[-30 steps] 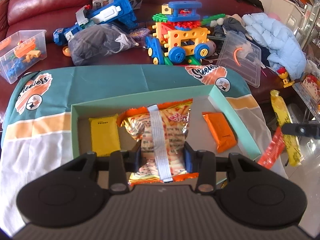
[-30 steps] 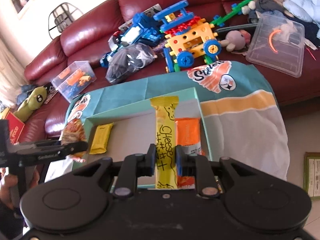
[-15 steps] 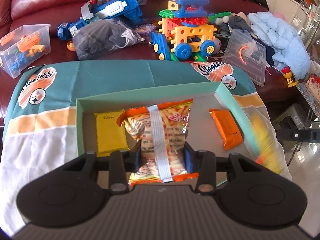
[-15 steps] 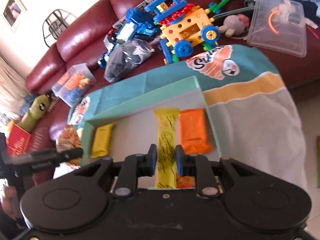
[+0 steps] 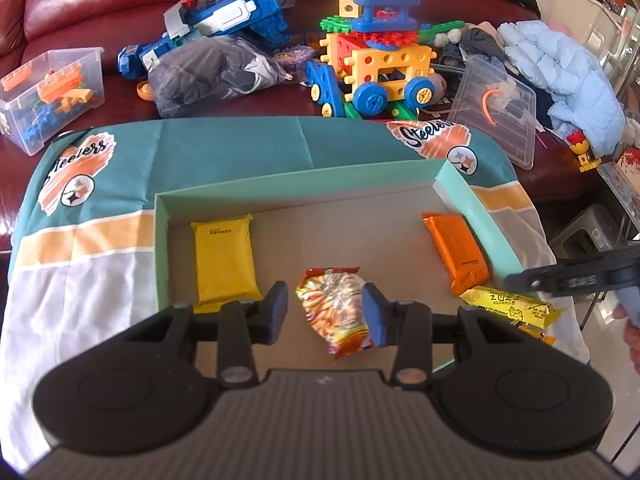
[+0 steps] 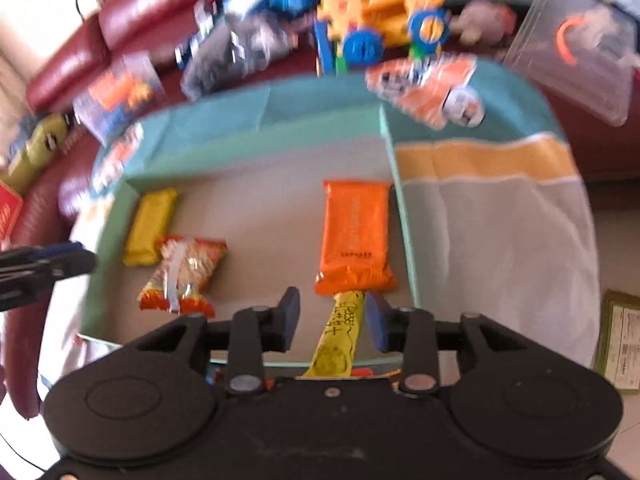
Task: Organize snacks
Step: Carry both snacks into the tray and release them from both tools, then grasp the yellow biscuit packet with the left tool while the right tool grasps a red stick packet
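Both jaws spread, gripping nothing: left gripper (image 5: 325, 312) over chips bag (image 5: 336, 312), right gripper (image 6: 333, 316) over cheese stick (image 6: 338, 334) straddling the near rim. Yellow bar (image 5: 225, 258), orange bar (image 5: 456, 254) sit in teal box (image 5: 296, 184); stick needs nudging in

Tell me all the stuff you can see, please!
Box: one, mint green, on the cloth.
Cloth: one, teal, orange and white, under the box.
Snack packet: one, yellow, box's left.
Snack packet: one, orange, box's right.
Crisp bag: one, orange-red, box's middle.
Cheese stick: one, yellow, over the near wall.
Toy vehicle: one, yellow and blue, on the sofa.
Clear tub: one, far left.
Left gripper: open, around the bag.
Right gripper: open, around the stick.
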The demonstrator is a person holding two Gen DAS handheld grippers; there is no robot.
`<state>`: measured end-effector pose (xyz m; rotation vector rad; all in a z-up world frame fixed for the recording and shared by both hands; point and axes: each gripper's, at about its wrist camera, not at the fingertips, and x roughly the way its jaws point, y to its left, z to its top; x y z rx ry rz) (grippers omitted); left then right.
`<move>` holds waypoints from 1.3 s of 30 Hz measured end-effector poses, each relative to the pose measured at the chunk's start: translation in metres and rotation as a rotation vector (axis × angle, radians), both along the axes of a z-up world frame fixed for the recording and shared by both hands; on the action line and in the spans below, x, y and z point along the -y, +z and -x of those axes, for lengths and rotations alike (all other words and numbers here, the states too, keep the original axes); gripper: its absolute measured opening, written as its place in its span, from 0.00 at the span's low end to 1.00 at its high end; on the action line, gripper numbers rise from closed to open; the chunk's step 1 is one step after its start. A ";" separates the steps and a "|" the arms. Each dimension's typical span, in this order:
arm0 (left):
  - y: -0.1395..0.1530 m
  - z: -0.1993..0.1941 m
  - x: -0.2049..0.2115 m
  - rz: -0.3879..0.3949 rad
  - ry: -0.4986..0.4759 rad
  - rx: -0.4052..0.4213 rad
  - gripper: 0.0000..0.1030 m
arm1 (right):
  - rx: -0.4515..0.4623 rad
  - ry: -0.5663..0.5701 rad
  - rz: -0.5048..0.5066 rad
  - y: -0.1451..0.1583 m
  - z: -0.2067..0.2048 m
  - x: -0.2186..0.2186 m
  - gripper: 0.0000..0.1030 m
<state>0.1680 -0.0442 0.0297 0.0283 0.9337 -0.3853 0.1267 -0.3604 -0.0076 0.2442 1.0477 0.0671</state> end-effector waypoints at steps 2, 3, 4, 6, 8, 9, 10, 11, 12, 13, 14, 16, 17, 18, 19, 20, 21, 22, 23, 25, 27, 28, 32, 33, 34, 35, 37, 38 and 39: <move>-0.004 -0.003 -0.001 -0.004 -0.002 -0.004 0.39 | -0.056 0.035 0.020 -0.011 -0.012 -0.007 0.36; -0.006 -0.004 -0.002 -0.007 -0.002 -0.007 0.39 | -0.073 0.054 0.014 -0.015 -0.014 -0.010 0.37; -0.010 -0.007 -0.002 -0.013 -0.002 -0.015 0.39 | -0.086 0.066 0.003 -0.019 -0.015 -0.012 0.35; -0.017 -0.011 0.000 -0.022 0.000 -0.029 0.39 | -0.082 0.072 0.017 -0.025 -0.014 -0.016 0.21; -0.023 -0.012 0.001 -0.020 0.002 -0.040 0.39 | -0.060 0.065 0.022 -0.026 -0.012 -0.019 0.20; -0.026 -0.012 0.001 -0.018 0.002 -0.045 0.39 | -0.050 0.060 0.015 -0.025 -0.013 -0.020 0.19; -0.028 -0.011 0.000 -0.019 0.004 -0.048 0.39 | -0.038 0.059 0.012 -0.025 -0.013 -0.022 0.20; -0.030 -0.012 0.000 -0.023 0.006 -0.052 0.39 | -0.019 0.061 0.005 -0.023 -0.015 -0.023 0.20; -0.033 -0.012 -0.001 -0.027 0.008 -0.056 0.39 | -0.003 0.068 -0.010 -0.022 -0.015 -0.021 0.19; -0.035 -0.013 -0.002 -0.031 0.008 -0.061 0.39 | 0.011 0.069 -0.024 -0.020 -0.017 -0.021 0.20; -0.038 -0.014 -0.003 -0.035 0.010 -0.066 0.40 | 0.025 0.067 -0.023 -0.018 -0.017 -0.020 0.19; -0.043 -0.017 -0.004 -0.043 0.018 -0.078 0.40 | 0.056 0.060 0.014 -0.019 -0.023 -0.022 0.20; -0.044 -0.017 -0.005 -0.042 0.022 -0.083 0.40 | 0.051 0.047 0.024 -0.022 -0.027 -0.021 0.19; -0.044 -0.017 -0.006 -0.040 0.023 -0.086 0.40 | 0.044 0.037 0.030 -0.027 -0.028 -0.020 0.19; -0.045 -0.016 -0.007 -0.039 0.022 -0.086 0.41 | 0.042 0.029 0.037 -0.030 -0.029 -0.019 0.22; -0.044 -0.015 -0.008 -0.039 0.020 -0.083 0.44 | 0.044 0.022 0.037 -0.032 -0.029 -0.017 0.26; -0.043 -0.012 -0.009 -0.040 0.020 -0.081 0.49 | 0.053 0.010 0.032 -0.033 -0.027 -0.015 0.32; -0.043 -0.009 -0.011 -0.040 0.018 -0.079 0.51 | 0.061 0.001 0.022 -0.032 -0.024 -0.013 0.40; -0.042 -0.004 -0.012 -0.038 0.016 -0.078 0.53 | 0.073 -0.003 0.014 -0.029 -0.019 -0.011 0.46; -0.043 0.005 -0.013 -0.033 0.005 -0.085 0.54 | 0.100 -0.001 0.018 -0.023 -0.011 -0.010 0.58; -0.045 0.017 -0.013 -0.034 -0.014 -0.093 0.56 | 0.125 -0.008 0.022 -0.016 0.002 -0.009 0.72; -0.047 0.024 -0.012 -0.036 -0.022 -0.098 0.56 | 0.135 -0.008 0.020 -0.013 0.008 -0.010 0.77; -0.056 0.052 -0.008 -0.058 -0.058 -0.111 0.64 | 0.141 -0.014 -0.006 -0.006 0.034 -0.010 0.77; -0.057 0.060 -0.006 -0.074 -0.063 -0.083 0.70 | 0.144 -0.017 -0.014 -0.005 0.042 -0.010 0.77; -0.058 0.066 -0.003 -0.094 -0.071 -0.068 0.72 | 0.147 -0.019 -0.020 -0.005 0.049 -0.010 0.77; -0.059 0.070 0.002 -0.112 -0.076 -0.058 0.74 | 0.144 -0.019 -0.029 -0.007 0.055 -0.009 0.76; -0.060 0.076 0.014 -0.131 -0.088 -0.038 0.73 | 0.137 -0.014 -0.041 -0.011 0.065 -0.012 0.73; -0.061 0.080 0.019 -0.134 -0.087 -0.023 0.71 | 0.140 -0.013 -0.047 -0.013 0.070 -0.014 0.66; -0.062 0.082 0.024 -0.148 -0.081 -0.012 0.71 | 0.143 -0.013 -0.055 -0.016 0.072 -0.016 0.59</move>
